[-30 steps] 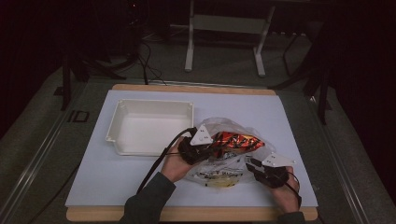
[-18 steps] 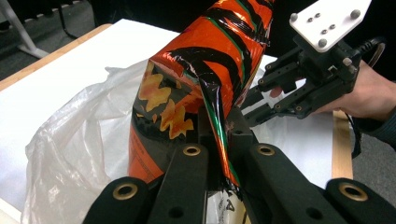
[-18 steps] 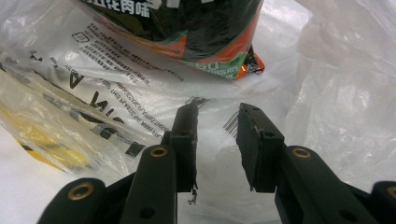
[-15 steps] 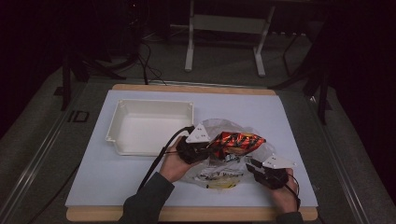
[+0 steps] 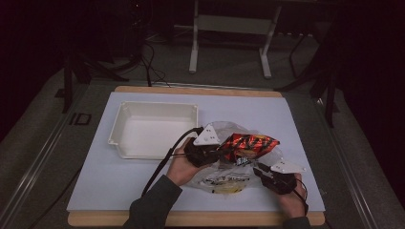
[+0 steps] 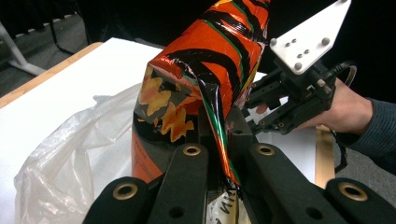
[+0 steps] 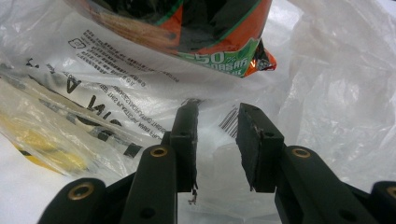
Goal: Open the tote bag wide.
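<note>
Orange snack bag (image 5: 248,144), one, pinched by left tool (image 6: 219,154); right tool (image 7: 215,122) gapes empty.

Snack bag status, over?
Left gripper shut on orange snack bag, bag lifted above the clear plastic bag. Right gripper open at the plastic. White tray alongside, apart.

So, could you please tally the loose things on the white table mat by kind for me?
White plastic trays: 1, the white tray
Orange-and-black snack bags: 1, the snack bag, with the left gripper shut on its edge
Clear plastic bags: 1, the clear plastic bag, in front of the open right gripper
Total: 3
</note>
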Tool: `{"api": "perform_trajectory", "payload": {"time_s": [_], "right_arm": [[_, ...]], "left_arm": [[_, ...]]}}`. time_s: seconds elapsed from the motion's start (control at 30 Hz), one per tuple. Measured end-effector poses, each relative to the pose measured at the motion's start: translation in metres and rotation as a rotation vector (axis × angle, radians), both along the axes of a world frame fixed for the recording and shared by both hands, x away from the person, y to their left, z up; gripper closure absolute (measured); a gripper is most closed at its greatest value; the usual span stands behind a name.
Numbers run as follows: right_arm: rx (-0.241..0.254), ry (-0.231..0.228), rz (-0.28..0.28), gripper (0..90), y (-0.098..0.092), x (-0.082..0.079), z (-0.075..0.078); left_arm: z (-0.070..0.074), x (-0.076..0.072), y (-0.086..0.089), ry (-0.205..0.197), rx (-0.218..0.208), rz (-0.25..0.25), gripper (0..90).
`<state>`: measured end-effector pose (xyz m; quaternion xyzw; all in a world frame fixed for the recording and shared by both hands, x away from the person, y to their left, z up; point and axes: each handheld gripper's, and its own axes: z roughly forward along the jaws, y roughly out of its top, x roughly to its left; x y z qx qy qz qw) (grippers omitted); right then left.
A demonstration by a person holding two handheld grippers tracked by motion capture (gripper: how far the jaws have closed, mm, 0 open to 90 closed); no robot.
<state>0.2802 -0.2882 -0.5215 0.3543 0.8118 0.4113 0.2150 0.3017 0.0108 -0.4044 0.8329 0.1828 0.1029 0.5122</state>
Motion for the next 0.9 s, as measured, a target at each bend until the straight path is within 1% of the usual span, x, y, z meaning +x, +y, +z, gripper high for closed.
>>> {"api": "perform_trajectory", "payload": {"time_s": [0.4, 0.57, 0.7, 0.9], "right_arm": [[-0.002, -0.002, -0.004, 68.4, 0.000, 0.000, -0.001], [0.004, -0.003, -0.011, 68.3, 0.000, 0.000, 0.000], [-0.002, -0.001, -0.014, 68.2, 0.000, 0.000, -0.001], [0.001, -0.007, -0.017, 68.2, 0.000, 0.000, 0.000]], "left_arm": [[0.009, -0.002, -0.002, 0.004, -0.037, -0.019, 88.9], [0.012, -0.004, -0.001, 0.012, -0.054, -0.031, 89.0], [0.016, -0.007, -0.002, 0.002, -0.053, -0.039, 89.0], [0.022, -0.009, -0.003, -0.006, -0.068, -0.045, 88.9]]}}
